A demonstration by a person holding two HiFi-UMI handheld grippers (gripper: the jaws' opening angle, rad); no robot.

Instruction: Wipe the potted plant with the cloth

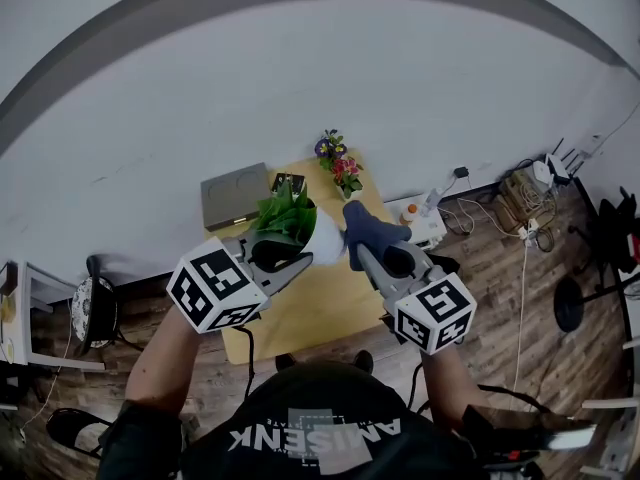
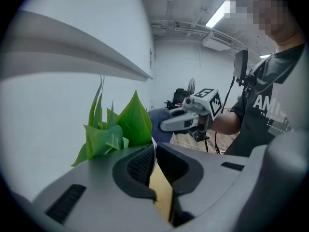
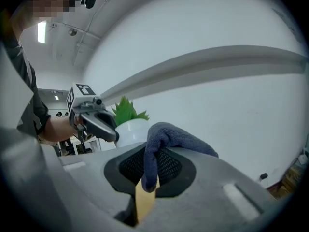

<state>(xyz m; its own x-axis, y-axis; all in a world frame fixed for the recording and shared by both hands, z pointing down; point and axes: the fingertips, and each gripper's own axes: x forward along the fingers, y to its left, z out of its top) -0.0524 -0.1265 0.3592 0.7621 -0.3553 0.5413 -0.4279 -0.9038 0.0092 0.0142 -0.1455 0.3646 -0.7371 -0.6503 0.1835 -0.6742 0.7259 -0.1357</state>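
Note:
A white pot [image 1: 326, 245] with broad green leaves [image 1: 284, 218] is above the yellow wooden table [image 1: 330, 308]. My left gripper [image 1: 300, 260] comes from the lower left and is shut on the pot's thin white rim. In the left gripper view the rim shows as a pale edge between the nearly closed pads of the left gripper [image 2: 154, 151], with the leaves [image 2: 118, 127] just beyond. My right gripper [image 1: 365, 255] is shut on a dark blue cloth [image 1: 370, 226], which hangs right beside the pot's right side. In the right gripper view the cloth [image 3: 166, 137] drapes over the right gripper [image 3: 146, 170], and the pot [image 3: 131, 128] is behind.
At the table's far edge stand a small bunch of flowers [image 1: 340, 168], a grey flat box [image 1: 235, 196] and a small black item [image 1: 288, 181]. A white device with cables [image 1: 428, 223] lies on the wooden floor to the right. A fan [image 1: 92, 313] stands left.

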